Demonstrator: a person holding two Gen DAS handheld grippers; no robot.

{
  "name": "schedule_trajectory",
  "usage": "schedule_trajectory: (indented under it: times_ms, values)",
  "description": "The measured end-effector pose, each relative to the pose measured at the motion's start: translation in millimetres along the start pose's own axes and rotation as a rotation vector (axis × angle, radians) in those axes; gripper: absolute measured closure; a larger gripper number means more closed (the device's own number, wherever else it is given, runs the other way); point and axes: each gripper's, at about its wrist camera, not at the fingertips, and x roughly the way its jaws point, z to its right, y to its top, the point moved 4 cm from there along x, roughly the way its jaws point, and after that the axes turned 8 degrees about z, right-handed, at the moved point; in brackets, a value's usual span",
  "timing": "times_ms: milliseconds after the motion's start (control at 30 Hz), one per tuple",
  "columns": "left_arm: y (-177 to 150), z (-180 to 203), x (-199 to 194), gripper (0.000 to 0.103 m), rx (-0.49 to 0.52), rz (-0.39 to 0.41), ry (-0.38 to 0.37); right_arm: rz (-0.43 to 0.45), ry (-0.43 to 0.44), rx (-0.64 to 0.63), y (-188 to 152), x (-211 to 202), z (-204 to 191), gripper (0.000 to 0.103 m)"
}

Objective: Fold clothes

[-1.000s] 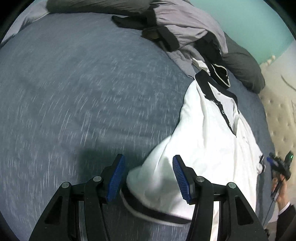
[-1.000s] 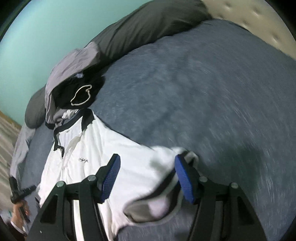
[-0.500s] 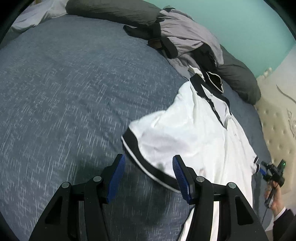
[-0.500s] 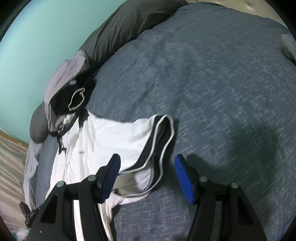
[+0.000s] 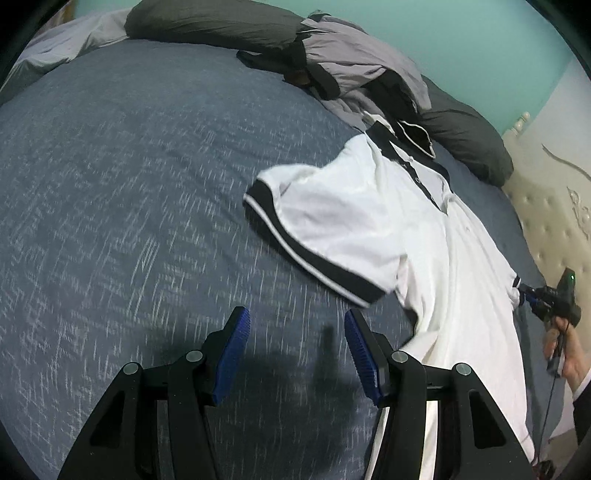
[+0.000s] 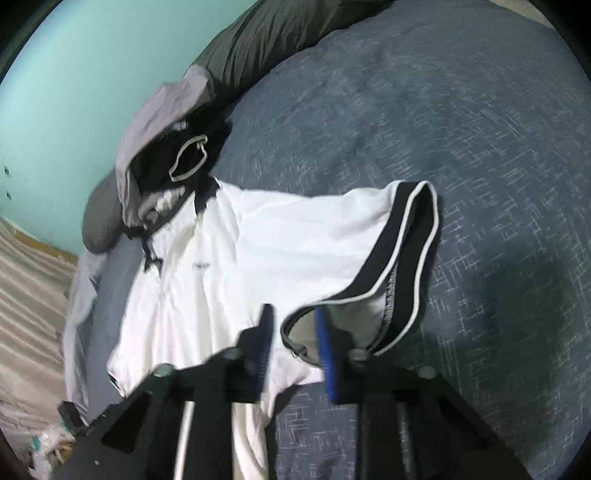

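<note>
Left wrist view: the left gripper [image 5: 295, 349] stands with its ribbed blue pads [image 5: 232, 354] apart over bare heathered blue-grey bed cover [image 5: 129, 206], nothing between them, while the white polo shirt [image 5: 369, 221] with black, white-piped sleeve bands lies flat toward the cover's right edge, its collar against a heap of grey and black garments [image 5: 354, 70] beside dark pillows [image 5: 214, 22]. Right wrist view: the right gripper [image 6: 293, 349] is closing its jaws, now narrow, with the shirt's near sleeve cuff [image 6: 391, 266] between them; the frame is blurred, so pad contact cannot be confirmed.
</note>
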Motion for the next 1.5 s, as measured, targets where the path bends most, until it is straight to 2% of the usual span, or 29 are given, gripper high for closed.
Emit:
schedule_trajectory:
  times_ms: [33, 133, 333, 467, 667, 900, 1000, 1033, 1067, 1100, 1400, 1500]
  values:
    - [-2.2, -0.3, -0.2, 0.045, 0.002, -0.001, -0.001, 0.002, 0.001, -0.008, -1.2, -0.5, -1.5, 0.096]
    - [-3.6, -0.3, -0.2, 0.045, 0.009, 0.005, -0.004, 0.009, 0.006, -0.027, -4.7, -2.9, -5.6, 0.101]
    - [-4.1, 0.3, 0.3, 0.045, -0.003, 0.010, -0.023, 0.064, 0.026, 0.007, -3.8, -27.6, 0.8, 0.102]
    - [-3.8, 0.9, 0.0, 0.045, -0.008, 0.013, -0.033, 0.068, 0.007, 0.056, -9.4, -39.3, 21.3, 0.102]
    - [-5.4, 0.0, 2.8, 0.045, -0.002, 0.008, -0.025, 0.045, -0.015, 0.105, -28.6, -33.2, 46.1, 0.102]
    - [-4.1, 0.3, 4.7, 0.045, -0.003, 0.007, -0.025, 0.038, 0.023, 0.118, -29.6, -26.8, 45.7, 0.102]
    - [-3.9, 0.2, 4.1, 0.045, -0.001, 0.007, -0.028, 0.035, 0.048, 0.166, -26.6, -25.9, 49.1, 0.099]
    - [-3.9, 0.1, 4.2, 0.045, -0.002, 0.007, -0.029, 0.040, 0.048, 0.183, -25.7, -26.6, 51.5, 0.089]
    - [-4.0, 0.0, 4.2, 0.045, -0.002, 0.007, -0.029, 0.048, 0.044, 0.195, -24.6, -27.7, 53.9, 0.068]
    - [-4.2, -0.2, 4.2, 0.045, -0.001, 0.007, -0.029, 0.058, 0.044, 0.203, -23.3, -28.9, 55.6, 0.063]
    - [-4.1, -1.3, 4.8, 0.045, 0.003, 0.006, -0.028, 0.097, 0.050, 0.187, -3.6, -20.7, 52.0, 0.062]
    - [-3.9, -1.1, 5.2, 0.045, 0.007, 0.005, -0.027, 0.071, 0.026, 0.175, -2.3, -11.6, 52.2, 0.071]
